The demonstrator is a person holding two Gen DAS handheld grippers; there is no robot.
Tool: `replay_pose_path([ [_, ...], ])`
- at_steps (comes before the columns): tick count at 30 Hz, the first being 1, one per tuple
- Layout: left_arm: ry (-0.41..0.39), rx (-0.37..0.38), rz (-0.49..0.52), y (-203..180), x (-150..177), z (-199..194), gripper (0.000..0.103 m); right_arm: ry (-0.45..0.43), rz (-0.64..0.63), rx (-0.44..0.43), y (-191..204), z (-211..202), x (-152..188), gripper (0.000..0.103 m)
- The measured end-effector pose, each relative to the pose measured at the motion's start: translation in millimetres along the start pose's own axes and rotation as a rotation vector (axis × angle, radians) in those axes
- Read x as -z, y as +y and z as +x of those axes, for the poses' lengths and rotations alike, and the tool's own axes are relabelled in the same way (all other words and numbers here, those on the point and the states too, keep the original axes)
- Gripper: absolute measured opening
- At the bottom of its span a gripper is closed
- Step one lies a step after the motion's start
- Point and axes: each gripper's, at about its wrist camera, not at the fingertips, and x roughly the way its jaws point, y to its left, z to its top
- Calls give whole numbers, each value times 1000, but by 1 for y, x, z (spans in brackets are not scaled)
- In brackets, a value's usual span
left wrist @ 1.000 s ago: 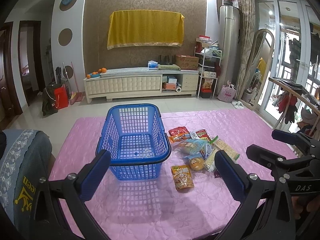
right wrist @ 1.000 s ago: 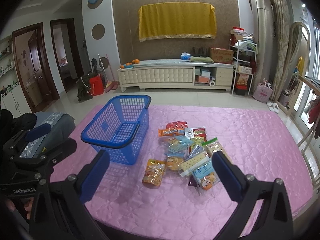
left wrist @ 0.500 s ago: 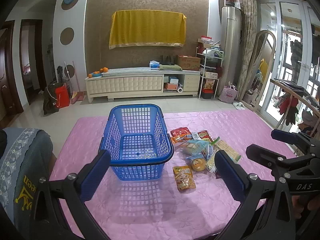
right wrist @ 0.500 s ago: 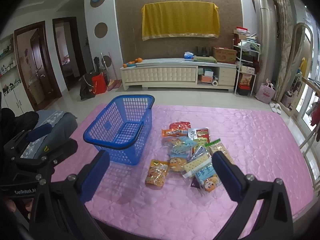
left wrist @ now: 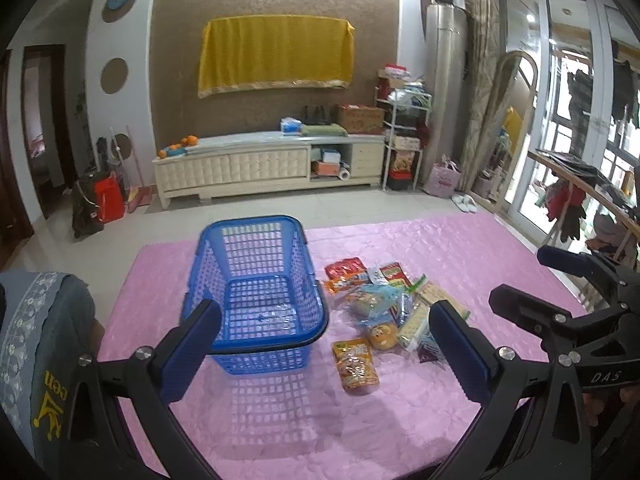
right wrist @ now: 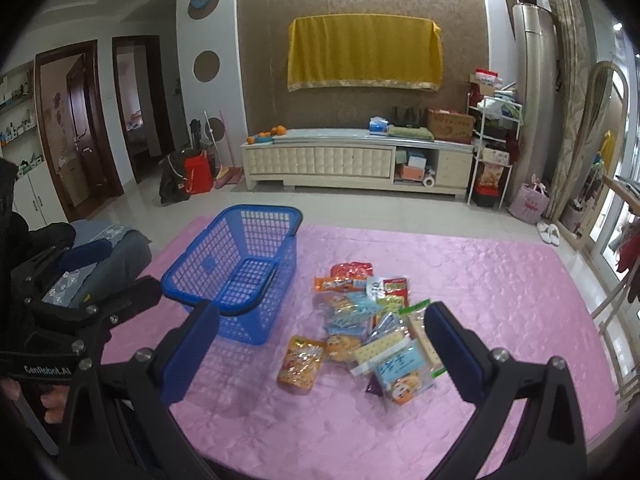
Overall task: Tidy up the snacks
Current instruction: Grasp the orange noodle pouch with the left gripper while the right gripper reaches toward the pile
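Blue-padded and spread wide with nothing between them, our right gripper (right wrist: 320,344) and left gripper (left wrist: 320,344) are hovering over the pink quilted mat (right wrist: 500,280), the loose snack packets (right wrist: 368,320) lying nearer our right, beside the empty blue plastic basket (left wrist: 256,280).

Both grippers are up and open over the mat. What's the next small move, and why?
Probably lower the right gripper onto the orange snack pouch. The blue basket looks empty, every snack lies beside it on the pink mat, and that pouch sits nearest, at the pile's edge, with little overlapping it. Both grippers are open and hold nothing.
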Motion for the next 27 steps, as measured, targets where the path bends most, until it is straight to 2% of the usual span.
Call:
replay_pose_path([
  [12, 143, 86, 35, -41, -5, 61, 103, 96, 58, 46, -58, 29, 13, 103],
  [19, 264, 102, 46, -63, 14, 102, 103, 192, 89, 78, -87, 54, 42, 102],
  [25, 372, 82, 38, -68, 39, 139, 89, 271, 127, 86, -104, 81, 66, 98],
  [27, 403, 81, 24, -65, 47, 148, 81, 296, 133, 75, -107, 91, 73, 96],
])
